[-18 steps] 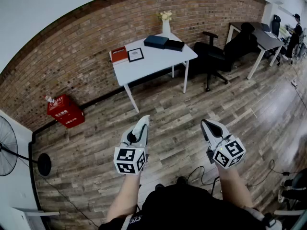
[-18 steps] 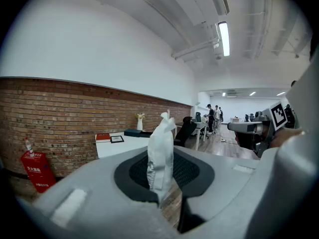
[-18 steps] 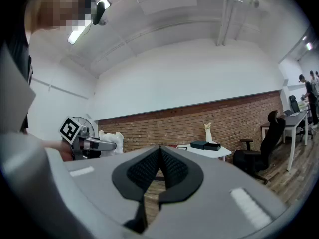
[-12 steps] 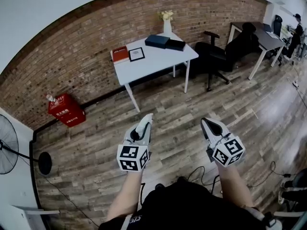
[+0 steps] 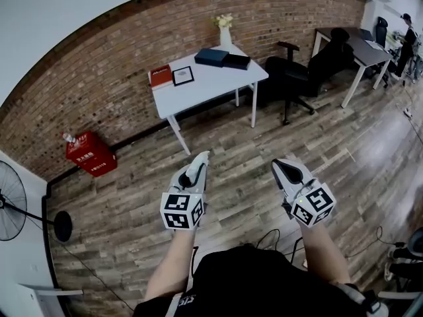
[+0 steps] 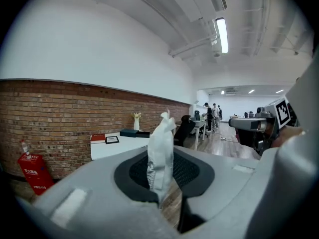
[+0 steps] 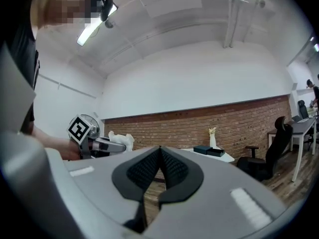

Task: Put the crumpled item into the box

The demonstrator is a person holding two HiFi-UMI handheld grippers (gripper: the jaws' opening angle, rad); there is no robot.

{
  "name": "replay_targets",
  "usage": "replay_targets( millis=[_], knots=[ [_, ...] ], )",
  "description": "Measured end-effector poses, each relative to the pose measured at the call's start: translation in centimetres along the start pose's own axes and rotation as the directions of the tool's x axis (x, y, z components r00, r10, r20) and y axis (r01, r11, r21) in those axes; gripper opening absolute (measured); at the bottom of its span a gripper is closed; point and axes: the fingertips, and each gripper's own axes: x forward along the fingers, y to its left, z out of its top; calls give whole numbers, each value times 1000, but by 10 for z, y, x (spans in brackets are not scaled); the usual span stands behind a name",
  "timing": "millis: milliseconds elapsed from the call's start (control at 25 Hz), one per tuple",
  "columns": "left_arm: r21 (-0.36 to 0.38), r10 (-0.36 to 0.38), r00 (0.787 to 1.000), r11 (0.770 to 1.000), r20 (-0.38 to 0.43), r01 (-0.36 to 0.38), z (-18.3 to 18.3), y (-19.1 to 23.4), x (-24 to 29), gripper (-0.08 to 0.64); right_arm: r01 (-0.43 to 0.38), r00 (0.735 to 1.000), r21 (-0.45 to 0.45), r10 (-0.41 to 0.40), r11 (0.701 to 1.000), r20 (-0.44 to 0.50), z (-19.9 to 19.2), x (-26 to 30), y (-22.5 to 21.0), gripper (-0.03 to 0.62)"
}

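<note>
The left gripper is clamped on the crumpled item, a white wad that stands upright between its jaws and sticks out past their tips. The right gripper is empty, with its jaws pressed together. In the head view both are held over the wood floor, side by side but apart, pointing toward 12 o'clock.

A white desk stands at 12 o'clock against the brick wall. It carries two dark boxes, a vase with pale flowers, a small frame and a red book. A red box sits on the floor by the wall at 10 o'clock, well apart from the item. A fan is at 9 o'clock and a black chair at 1 o'clock.
</note>
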Motion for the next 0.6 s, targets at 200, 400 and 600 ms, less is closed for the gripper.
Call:
replay_targets(
  millis=[200, 400, 600],
  knots=[
    [-2, -22, 999, 1000, 31, 23, 21, -12, 16, 66, -2, 1000, 10, 2, 1000, 12, 5, -10, -21, 0],
    [37, -28, 999, 999, 33, 27, 30, -9, 37, 66, 34, 999, 14, -35, 999, 3, 1, -11, -44, 0],
    [-5, -55, 998, 998, 37, 55, 23, 7, 69, 66, 58, 998, 32, -57, 998, -36, -10, 13, -65, 0]
  ],
)
